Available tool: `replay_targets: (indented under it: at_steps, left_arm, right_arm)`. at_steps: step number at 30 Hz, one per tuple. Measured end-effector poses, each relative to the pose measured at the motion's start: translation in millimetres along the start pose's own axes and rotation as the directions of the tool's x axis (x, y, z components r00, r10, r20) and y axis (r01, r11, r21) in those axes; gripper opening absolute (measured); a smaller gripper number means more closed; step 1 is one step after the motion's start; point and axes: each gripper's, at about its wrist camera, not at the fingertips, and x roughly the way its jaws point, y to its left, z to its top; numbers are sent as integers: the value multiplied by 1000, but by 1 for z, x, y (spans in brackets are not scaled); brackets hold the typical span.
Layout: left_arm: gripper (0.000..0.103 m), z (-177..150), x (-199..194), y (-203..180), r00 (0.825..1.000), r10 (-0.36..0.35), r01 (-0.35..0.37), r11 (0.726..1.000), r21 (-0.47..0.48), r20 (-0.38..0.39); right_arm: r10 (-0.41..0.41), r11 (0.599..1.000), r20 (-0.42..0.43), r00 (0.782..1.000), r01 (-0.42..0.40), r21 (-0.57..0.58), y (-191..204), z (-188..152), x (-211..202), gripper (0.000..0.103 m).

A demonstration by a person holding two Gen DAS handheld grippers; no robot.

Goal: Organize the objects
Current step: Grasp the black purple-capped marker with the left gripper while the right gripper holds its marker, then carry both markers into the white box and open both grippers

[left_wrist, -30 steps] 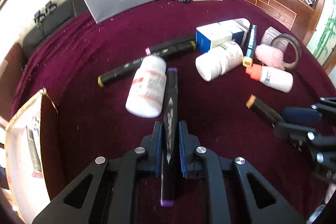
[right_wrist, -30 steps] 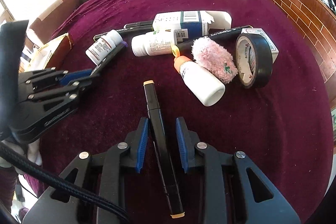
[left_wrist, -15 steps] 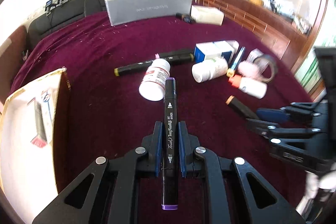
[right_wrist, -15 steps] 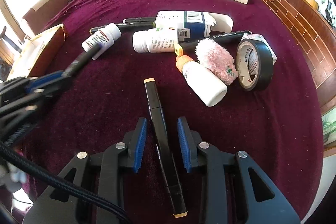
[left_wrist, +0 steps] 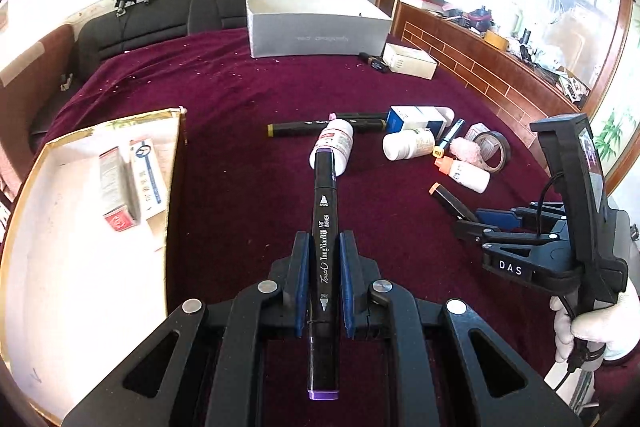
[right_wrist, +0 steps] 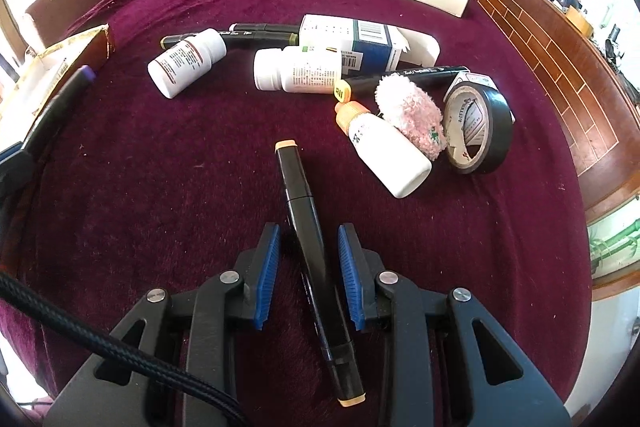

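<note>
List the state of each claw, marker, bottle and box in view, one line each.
Left claw: shut on the purple-capped marker.
Purple-capped marker: gripped, off the cloth.
Right claw: open, astride the orange-capped marker.
Orange-capped marker: lying on the cloth, capped.
Gold-rimmed box: open, two small cartons inside.
Grey box: open-topped.
Orange-capped bottle: on its side, capped.
Black tape roll: propped on edge.
</note>
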Motion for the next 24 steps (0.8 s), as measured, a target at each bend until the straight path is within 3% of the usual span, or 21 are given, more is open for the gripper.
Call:
replay_targets:
  at_steps: [6,12,18,24]
  left_arm:
    - [12,-5,-13,5,999,32,-32,999,-7,32]
    - [12,-8,-19,10,998,46,-45,999,-21,41]
    - [12,-9,-27,12,996,58,-57,998,-26,61]
    - [12,-10,-40,16,994,66,-63,997,-34,92]
  right_arm:
    - [-19,1000,-9,1000,19,6,4,-2,-2,27]
    - [24,999,3,1000,-24,34,6,-8,-9,13]
    - [98,993,77,992,-103,63,8,-9,-35,13]
    - [167,984,175,970,-175,33,22,-4,-73,13]
